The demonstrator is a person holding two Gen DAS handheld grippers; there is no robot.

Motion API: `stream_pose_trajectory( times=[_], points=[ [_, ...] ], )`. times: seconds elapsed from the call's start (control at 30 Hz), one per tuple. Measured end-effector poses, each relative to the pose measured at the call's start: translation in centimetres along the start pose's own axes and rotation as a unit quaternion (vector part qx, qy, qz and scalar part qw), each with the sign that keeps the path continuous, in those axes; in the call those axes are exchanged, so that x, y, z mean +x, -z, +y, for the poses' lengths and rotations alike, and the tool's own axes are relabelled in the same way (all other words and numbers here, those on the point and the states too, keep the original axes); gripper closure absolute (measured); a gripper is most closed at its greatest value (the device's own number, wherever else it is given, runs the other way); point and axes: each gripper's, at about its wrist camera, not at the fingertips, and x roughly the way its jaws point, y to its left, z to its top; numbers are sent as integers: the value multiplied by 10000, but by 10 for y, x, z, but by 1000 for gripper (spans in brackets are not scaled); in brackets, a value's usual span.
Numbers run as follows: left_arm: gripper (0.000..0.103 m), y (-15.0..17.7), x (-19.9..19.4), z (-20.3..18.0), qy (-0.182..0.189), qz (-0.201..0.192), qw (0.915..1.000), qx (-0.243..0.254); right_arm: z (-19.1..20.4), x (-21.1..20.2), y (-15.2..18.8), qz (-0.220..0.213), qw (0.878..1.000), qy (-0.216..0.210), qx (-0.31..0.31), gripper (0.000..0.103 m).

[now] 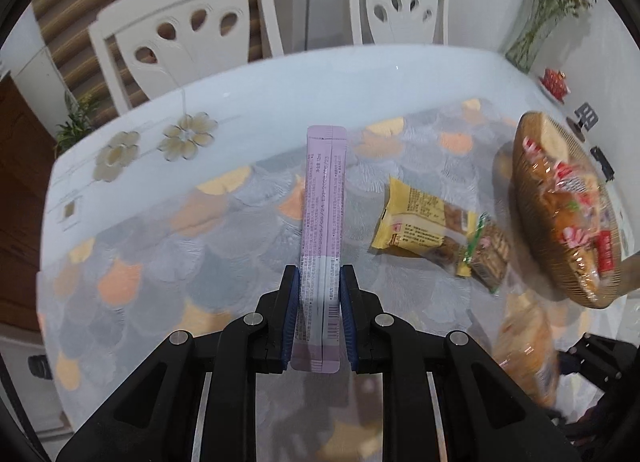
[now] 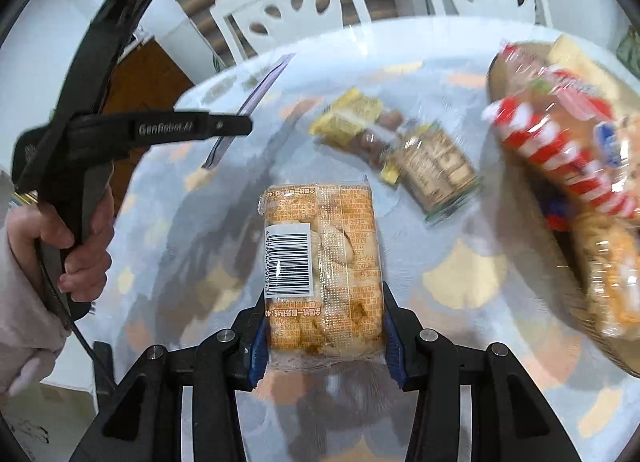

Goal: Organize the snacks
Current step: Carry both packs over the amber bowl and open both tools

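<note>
Left wrist view: the left gripper (image 1: 320,282) clamps a purple sachet (image 1: 323,221) between its blue pads, the sachet pointing away, held above the table (image 1: 248,101). A yellow pack (image 1: 416,221) and a green-edged pack (image 1: 486,258) lie touching, toward the table's right edge. Just beside them a basket (image 1: 560,286) holds wrapped snacks. Two white chairs (image 1: 188,29) stand at the far edge.

Right wrist view: the right gripper (image 2: 324,302) grips a clear bread pack (image 2: 320,262), barcode up, above the table (image 2: 460,274). A hand (image 2: 76,246) holds the left gripper (image 2: 236,123) over the left edge, pinching the sachet (image 2: 264,85). The yellow pack (image 2: 348,117) and green-edged pack (image 2: 436,165) lie mid-table, the basket (image 2: 496,73) at the right edge.
</note>
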Motion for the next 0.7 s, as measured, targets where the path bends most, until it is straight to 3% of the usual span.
stream_pose_trajectory(
  times=[0.23,0.37,0.5,0.7],
  points=[
    [86,-7,-49,-3,26,-363,9992,-158,-3,-72,-6,-758,9968,-163,166,58],
    [86,-24,-81,-24,25,-626,9980,-52,-21,-113,-20,-1076,9941,-61,141,58],
    [86,-46,-102,-63,233,-813,9964,107,-59,-134,-45,-1186,9927,137,190,58],
    [86,-64,-102,-143,855,-827,9920,416,-131,-163,-76,-1257,9891,514,567,58]
  ],
)
